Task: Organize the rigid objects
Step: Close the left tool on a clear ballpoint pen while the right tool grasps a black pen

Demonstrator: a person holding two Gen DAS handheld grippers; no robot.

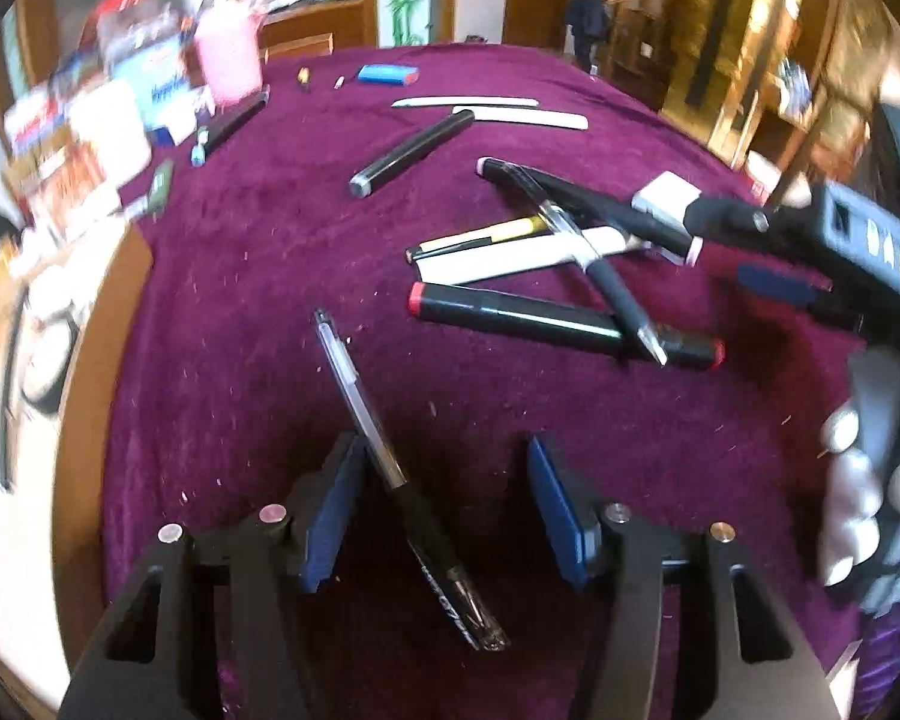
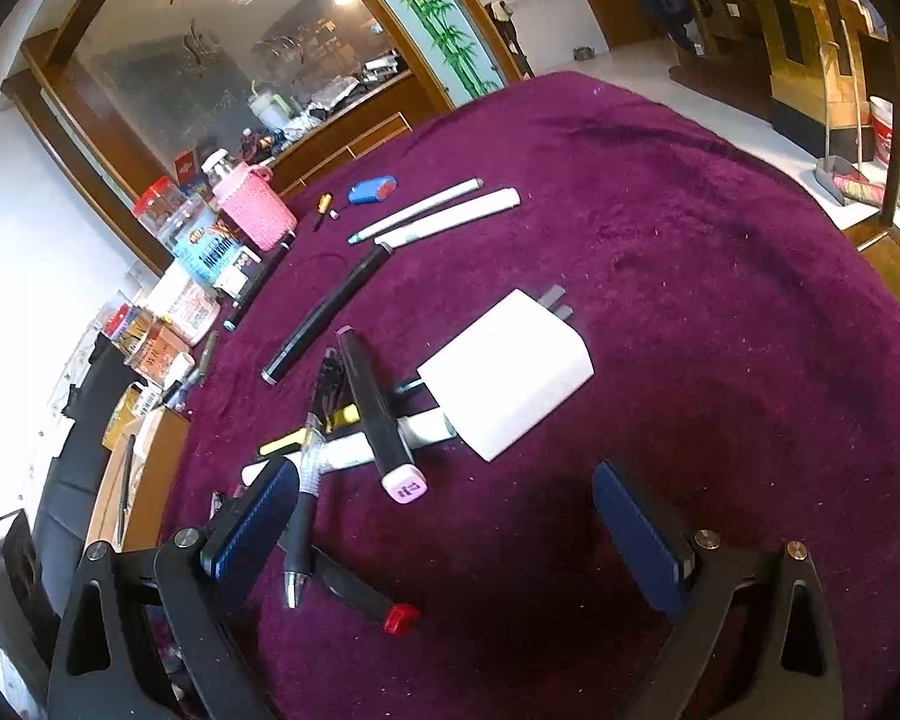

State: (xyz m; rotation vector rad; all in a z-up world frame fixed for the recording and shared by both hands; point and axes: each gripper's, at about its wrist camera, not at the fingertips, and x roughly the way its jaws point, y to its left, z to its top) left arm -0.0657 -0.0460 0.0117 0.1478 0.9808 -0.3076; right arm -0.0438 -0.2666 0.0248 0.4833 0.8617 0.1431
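Note:
A pile of pens and markers lies on the purple cloth: a red-capped black marker, a pink-capped black marker, a clear gel pen and a white charger block. My left gripper is open, with a clear ballpoint pen lying between its pads, close to the left one. My right gripper is open just in front of the pile, its left pad beside the gel pen. It also shows in the left wrist view, held by a gloved hand.
A black marker and two white pens lie farther back, with a blue object. A pink basket, jars and boxes crowd the table's left edge. A wooden table rim shows left.

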